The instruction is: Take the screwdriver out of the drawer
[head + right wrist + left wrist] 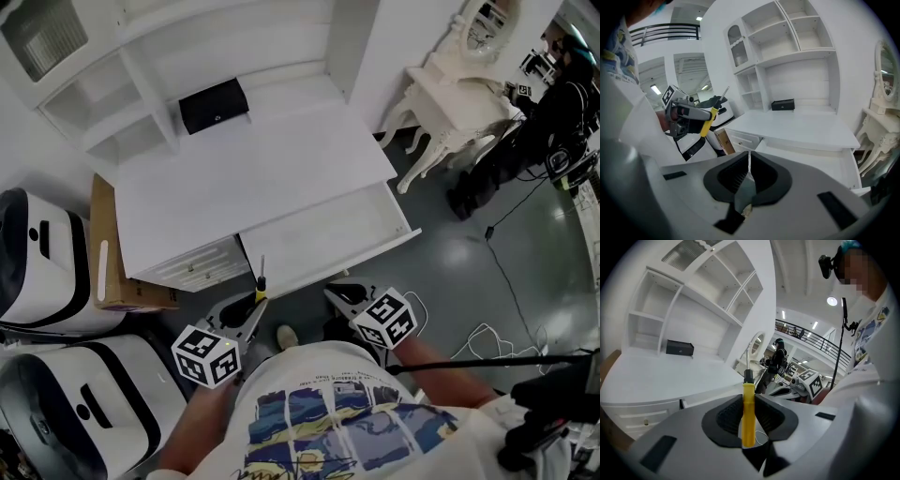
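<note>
The left gripper [749, 404] is clamping the screwdriver [748, 427] by its yellow handle. The long axis is running along the jaws, shaft pointing out past their tips toward the desk's [253, 178] front edge — just outside the open drawer [328, 236]. The right gripper [749, 168] is hovering near the drawer front, jaws pressed together on nothing.

One screwdriver [260, 284], one open drawer [328, 234], one black box [214, 105], one cardboard box [105, 253], two grippers: left tongs [251, 305], right tongs [336, 293].
</note>
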Motion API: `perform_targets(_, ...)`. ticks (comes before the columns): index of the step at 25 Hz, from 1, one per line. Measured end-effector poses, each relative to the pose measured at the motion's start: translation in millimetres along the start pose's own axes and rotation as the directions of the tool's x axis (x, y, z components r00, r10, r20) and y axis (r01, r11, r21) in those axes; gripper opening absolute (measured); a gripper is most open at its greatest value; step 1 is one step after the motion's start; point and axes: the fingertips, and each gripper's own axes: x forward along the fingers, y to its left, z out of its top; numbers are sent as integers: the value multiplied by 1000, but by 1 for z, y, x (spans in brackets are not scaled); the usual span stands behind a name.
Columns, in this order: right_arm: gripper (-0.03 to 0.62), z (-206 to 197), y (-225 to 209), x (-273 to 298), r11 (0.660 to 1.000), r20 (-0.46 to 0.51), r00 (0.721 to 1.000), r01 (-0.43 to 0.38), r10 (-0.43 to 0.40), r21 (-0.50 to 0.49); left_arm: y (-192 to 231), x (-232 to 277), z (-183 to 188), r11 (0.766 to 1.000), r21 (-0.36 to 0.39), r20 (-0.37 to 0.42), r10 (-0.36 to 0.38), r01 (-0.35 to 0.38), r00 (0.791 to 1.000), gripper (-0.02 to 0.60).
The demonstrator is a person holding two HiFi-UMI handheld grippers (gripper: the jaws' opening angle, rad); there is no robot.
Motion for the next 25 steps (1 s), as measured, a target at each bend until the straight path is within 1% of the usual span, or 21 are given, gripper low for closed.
perform_targets(11,34,6,11,13,999,-14,1000,-25,25,-35,5,-10,0,1000,22,0,15,-15,1000,87)
perform_targets(19,31,8,12,16,999,-16,1000,-22,21,-39,5,-6,0,999,48,-13,11,-11,1000,87)
perform_targets(25,28,9,13,17,998,-16,1000,-19,18,-57,8,-5,-2,999,50,-19,14,-13,1000,87)
